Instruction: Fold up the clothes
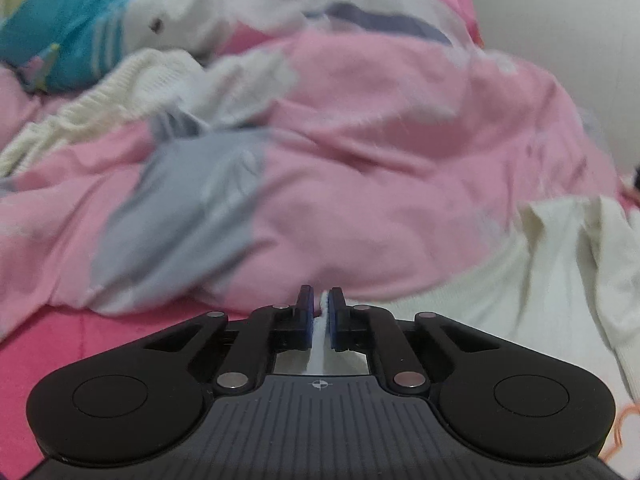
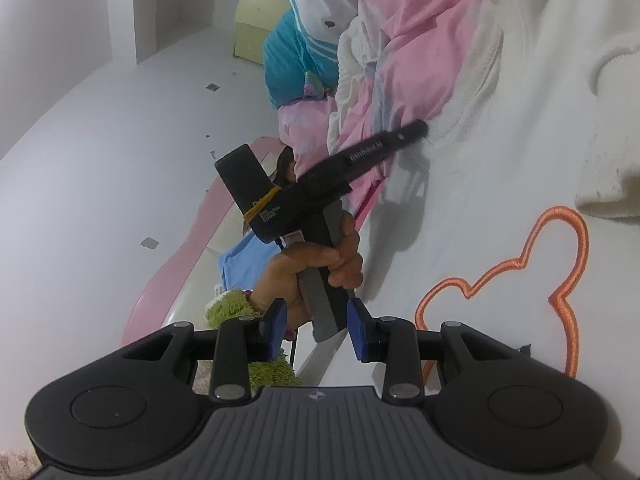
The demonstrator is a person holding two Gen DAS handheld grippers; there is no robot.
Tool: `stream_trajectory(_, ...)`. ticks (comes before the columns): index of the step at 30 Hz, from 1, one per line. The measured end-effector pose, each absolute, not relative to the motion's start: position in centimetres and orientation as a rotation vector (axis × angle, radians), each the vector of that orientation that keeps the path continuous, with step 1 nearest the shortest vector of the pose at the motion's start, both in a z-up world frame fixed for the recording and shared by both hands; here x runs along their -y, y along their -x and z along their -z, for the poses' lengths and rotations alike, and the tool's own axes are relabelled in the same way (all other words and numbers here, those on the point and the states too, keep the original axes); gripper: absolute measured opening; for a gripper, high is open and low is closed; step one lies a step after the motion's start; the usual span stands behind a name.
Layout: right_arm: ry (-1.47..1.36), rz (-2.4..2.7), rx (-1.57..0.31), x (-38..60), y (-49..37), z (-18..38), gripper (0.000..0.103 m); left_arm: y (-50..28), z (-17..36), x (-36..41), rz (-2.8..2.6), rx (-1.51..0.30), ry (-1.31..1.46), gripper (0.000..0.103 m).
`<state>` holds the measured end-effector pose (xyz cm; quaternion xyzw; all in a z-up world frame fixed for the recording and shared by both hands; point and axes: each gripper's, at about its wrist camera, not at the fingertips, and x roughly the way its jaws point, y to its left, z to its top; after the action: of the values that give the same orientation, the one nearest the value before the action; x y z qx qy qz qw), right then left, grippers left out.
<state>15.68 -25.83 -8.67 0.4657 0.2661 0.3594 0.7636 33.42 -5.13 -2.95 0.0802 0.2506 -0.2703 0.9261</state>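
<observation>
While pinching cloth: left tongs [image 1: 320,304] nearly closed on a thin fold of the white garment [image 1: 540,264].
Right tongs [image 2: 316,320]: parted wide, holding nothing.
Garment place: spread on the bed, orange bear outline [image 2: 552,272] stitched on it.
Bed: pink quilt [image 1: 380,152] heaped behind, teal plush [image 1: 60,36] at its far end.
Room: white floor [image 2: 100,160], pale yellow cabinet [image 2: 256,12], green rug [image 2: 240,308].
Left hand [image 2: 316,268]: grips its tool's handle.
</observation>
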Motion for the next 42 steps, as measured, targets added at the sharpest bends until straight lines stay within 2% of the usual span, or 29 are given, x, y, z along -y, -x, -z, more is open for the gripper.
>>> stream_trajectory(6, -1.013, -0.786, -0.580, 26.0, -15.5, 8.7, 0.036, -34.3, 4.2, 5.9, 0.509, -0.520, -0.169, 0.003)
stream_trajectory(9, -1.021, -0.789, -0.584, 26.0, -15.6, 8.9, 0.036, -35.0, 3.7, 5.4, 0.467, -0.554, -0.145, 0.006)
stream_trajectory(15, -1.038, -0.788, -0.584, 26.2, -15.4, 9.0, 0.036, -33.9, -2.0, 0.5, 0.371, -0.551, -0.091, 0.019)
stream_trajectory(19, -1.038, -0.783, -0.586, 26.1, -15.5, 8.9, 0.036, -32.2, -5.7, -3.8, 0.335, -0.637, -0.036, 0.019)
stream_trajectory(22, -1.036, -0.781, -0.587, 26.0, -15.5, 8.9, 0.036, -30.5, -5.1, -5.2, 0.369, -0.751, -0.044, 0.019)
stream_trajectory(27, -1.035, -0.784, -0.588, 26.1, -15.5, 8.9, 0.037, -28.9, 0.3, -4.7, 0.439, -0.867, -0.047, 0.019)
stream_trajectory(32, -1.034, -0.786, -0.589, 26.1, -15.5, 8.9, 0.037, -30.6, 3.5, -6.4, 0.313, -0.766, -0.013, 0.020)
stream_trajectory(34, -1.033, -0.787, -0.590, 26.2, -15.5, 9.0, 0.038, -32.0, 3.8, -7.2, 0.244, -0.719, -0.009, 0.015)
stream_trajectory(35, -1.035, -0.788, -0.591, 26.2, -15.5, 9.0, 0.039, -32.6, 3.8, -7.5, 0.200, -0.705, -0.008, 0.023)
stream_trajectory(42, -1.031, -0.788, -0.592, 26.2, -15.3, 9.0, 0.040, -32.2, 1.0, -8.7, 0.205, -0.677, 0.091, 0.021)
